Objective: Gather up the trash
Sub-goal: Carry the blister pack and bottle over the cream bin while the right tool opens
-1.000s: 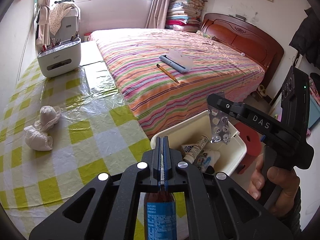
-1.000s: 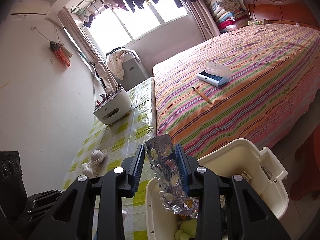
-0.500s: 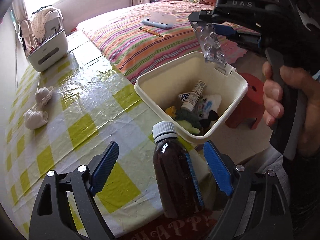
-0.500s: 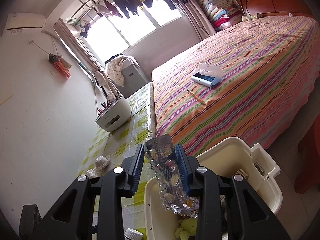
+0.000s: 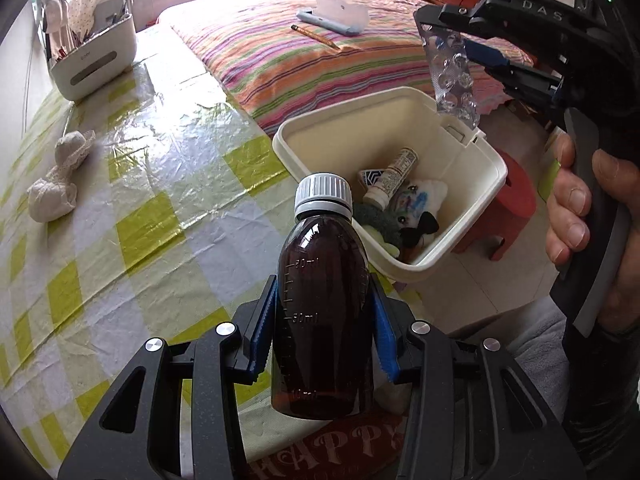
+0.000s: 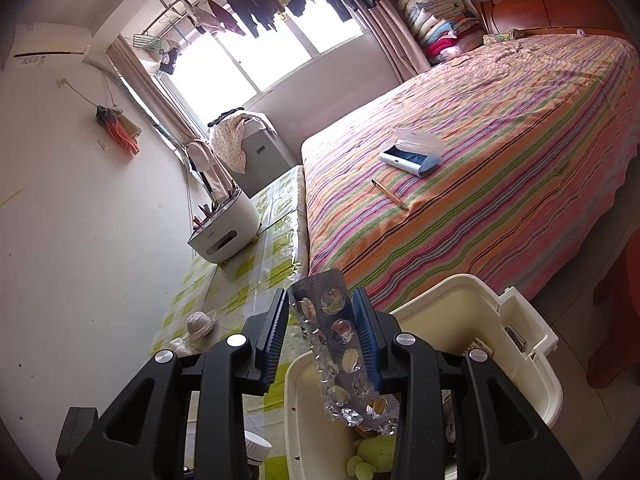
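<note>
A brown medicine bottle [image 5: 320,320] with a grey-white cap stands on the checked tablecloth near the table's front edge. My left gripper [image 5: 323,278] is closing on it, and its blue pads press on both sides of the bottle. The bottle's cap [image 6: 256,448] shows low in the right wrist view. My right gripper [image 6: 321,294] is shut on a silver blister pack [image 6: 340,344], which hangs over the open cream bin [image 6: 532,344]. In the left wrist view the blister pack [image 5: 452,76] hangs above the bin [image 5: 340,108], which holds a small tube and soft toys.
Two white cloth bundles [image 5: 52,196] lie on the table at the left. A white holder box [image 5: 94,64] stands at the far end. The striped bed [image 5: 280,60] borders the table, with a pencil and a case on it. A red stool [image 5: 516,200] stands behind the bin.
My left gripper opened wide, sank around the brown bottle, and its pads have come in against the bottle. The right gripper has kept the blister pack over the bin.
</note>
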`<action>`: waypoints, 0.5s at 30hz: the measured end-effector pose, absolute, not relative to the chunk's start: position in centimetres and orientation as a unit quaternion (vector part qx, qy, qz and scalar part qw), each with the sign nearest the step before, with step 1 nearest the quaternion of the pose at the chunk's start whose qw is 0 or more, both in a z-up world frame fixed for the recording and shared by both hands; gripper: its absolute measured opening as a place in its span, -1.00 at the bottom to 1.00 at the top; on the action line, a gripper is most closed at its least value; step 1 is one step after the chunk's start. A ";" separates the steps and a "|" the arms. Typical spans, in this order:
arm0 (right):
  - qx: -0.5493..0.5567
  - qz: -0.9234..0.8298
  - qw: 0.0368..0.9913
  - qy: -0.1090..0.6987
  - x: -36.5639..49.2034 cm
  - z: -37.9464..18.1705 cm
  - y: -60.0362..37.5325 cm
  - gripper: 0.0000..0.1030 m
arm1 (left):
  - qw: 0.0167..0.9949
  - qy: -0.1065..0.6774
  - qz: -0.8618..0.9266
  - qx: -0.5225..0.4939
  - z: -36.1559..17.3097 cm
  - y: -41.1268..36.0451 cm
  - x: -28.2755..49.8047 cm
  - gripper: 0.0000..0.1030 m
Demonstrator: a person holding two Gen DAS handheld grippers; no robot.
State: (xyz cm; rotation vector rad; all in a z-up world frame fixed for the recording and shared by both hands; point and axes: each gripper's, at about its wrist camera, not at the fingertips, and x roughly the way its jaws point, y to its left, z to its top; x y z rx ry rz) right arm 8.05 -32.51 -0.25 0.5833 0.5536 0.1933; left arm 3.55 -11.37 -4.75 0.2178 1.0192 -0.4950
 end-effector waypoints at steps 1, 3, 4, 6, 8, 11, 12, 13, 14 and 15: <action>0.283 0.093 0.916 0.269 8.1 -0.3 -32.6 -0.35 | 0.843 0.473 -0.236 0.105 -4.3 -11.5 3.5 -0.20; 0.284 0.090 0.917 0.267 7.9 -0.3 -32.7 -0.35 | 0.849 0.461 -0.239 0.101 -3.7 -11.7 3.3 -0.20; 0.285 0.090 0.916 0.267 7.9 -0.3 -32.8 -0.35 | 0.849 0.459 -0.241 0.100 -3.5 -11.9 3.3 -0.20; 0.287 0.086 0.916 0.266 7.8 -0.4 -33.1 -0.35 | 0.850 0.456 -0.245 0.099 -3.2 -12.2 3.4 -0.20; 0.288 0.083 0.916 0.266 7.8 -0.5 -33.4 -0.35 | 0.852 0.452 -0.244 0.101 -3.1 -12.5 3.4 -0.20; 0.290 0.076 0.916 0.265 7.7 -0.7 -34.0 -0.35 | 0.854 0.446 -0.245 0.104 -2.9 -13.0 3.5 -0.20; 0.292 0.075 0.916 0.266 7.7 -0.8 -34.1 -0.35 | 0.855 0.445 -0.245 0.105 -2.8 -13.1 3.6 -0.20; 0.294 0.073 0.915 0.266 7.7 -1.0 -34.2 -0.35 | 0.856 0.443 -0.245 0.105 -2.7 -13.2 3.6 -0.20; 0.296 0.070 0.914 0.267 7.7 -1.1 -34.4 -0.34 | 0.857 0.440 -0.245 0.105 -2.7 -13.2 3.7 -0.20; 0.299 0.067 0.913 0.268 7.8 -1.3 -34.6 -0.34 | 0.858 0.439 -0.245 0.105 -2.6 -13.3 3.7 -0.20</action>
